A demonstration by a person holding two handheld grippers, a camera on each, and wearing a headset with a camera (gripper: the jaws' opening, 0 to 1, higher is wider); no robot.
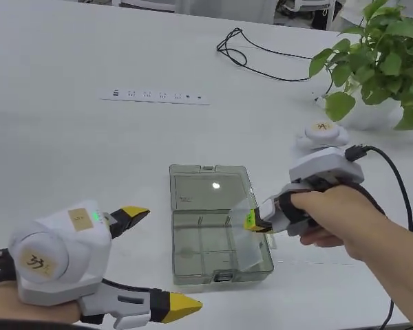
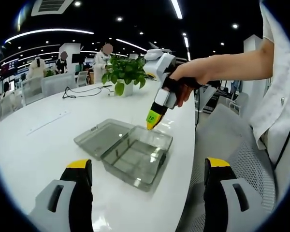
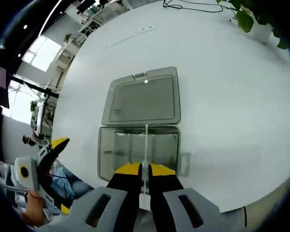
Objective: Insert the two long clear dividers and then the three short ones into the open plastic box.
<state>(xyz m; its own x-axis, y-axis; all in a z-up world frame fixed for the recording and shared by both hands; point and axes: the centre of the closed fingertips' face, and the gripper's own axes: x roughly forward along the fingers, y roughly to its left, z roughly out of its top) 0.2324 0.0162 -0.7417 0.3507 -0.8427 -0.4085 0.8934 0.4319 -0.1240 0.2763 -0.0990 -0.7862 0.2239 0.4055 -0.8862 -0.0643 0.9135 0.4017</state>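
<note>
Fingers of the right gripper point(image 3: 145, 167) pinch a clear divider point(image 3: 146, 144) on edge just above the open box point(image 3: 101, 154), near the front edge of the desk point(image 1: 55, 151). The divider's length points toward the hinge. The left gripper point(image 1: 162, 258) hovers alongside, fingers spread.

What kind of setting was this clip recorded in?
Probably an open-plan office: a large white table with a power strip and potted plant, ceiling strip lights, and other people in the background.
</note>
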